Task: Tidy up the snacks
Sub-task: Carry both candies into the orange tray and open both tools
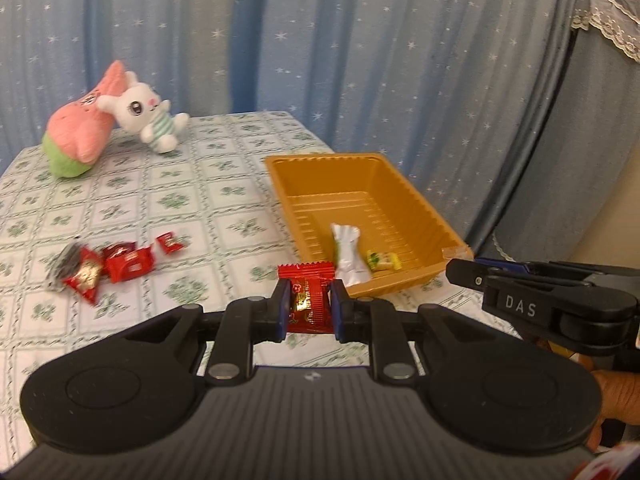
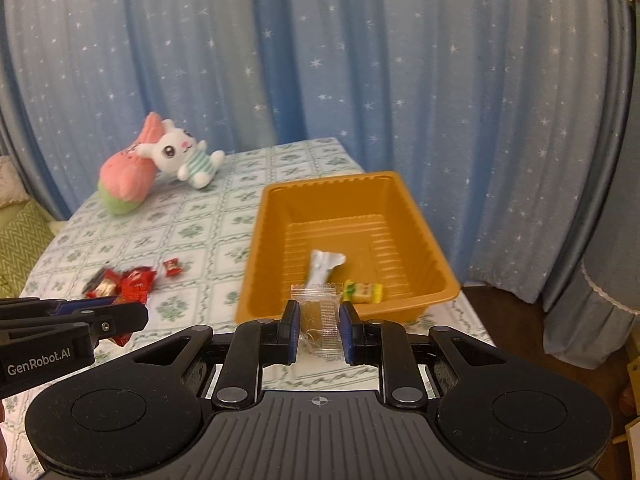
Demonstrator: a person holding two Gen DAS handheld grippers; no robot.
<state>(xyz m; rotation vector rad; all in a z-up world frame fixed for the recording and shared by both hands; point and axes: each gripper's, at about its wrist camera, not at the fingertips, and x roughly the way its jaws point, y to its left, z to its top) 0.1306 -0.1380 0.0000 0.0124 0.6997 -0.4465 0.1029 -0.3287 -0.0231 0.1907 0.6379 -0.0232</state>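
The left gripper is clamped on a red snack packet, pinching it by its two side edges with the crimped top seam standing clear above the pads. The packet hangs above the tabletop, just short of the near corner of the orange tray. The right gripper is closed on a clear snack packet in the same side-on way, and it sits just in front of the tray's near rim.

Both packets look light and thin, with glossy film that is probably slippery and crumples easily; whatever is inside may crack under a hard squeeze, so a gentle pinch across the flat middle or along a sealed seam seems the safest hold. The clear one looks especially flimsy and could slide out if tilted.

Inside the tray, near its front wall, lie a white wrapped snack and a yellow-green snack. To the left of the tray, well apart from it, a small heap of red snacks waits on the tabletop. Far beyond the tray's left side sit a pink plush toy and a white rabbit toy, touching each other.
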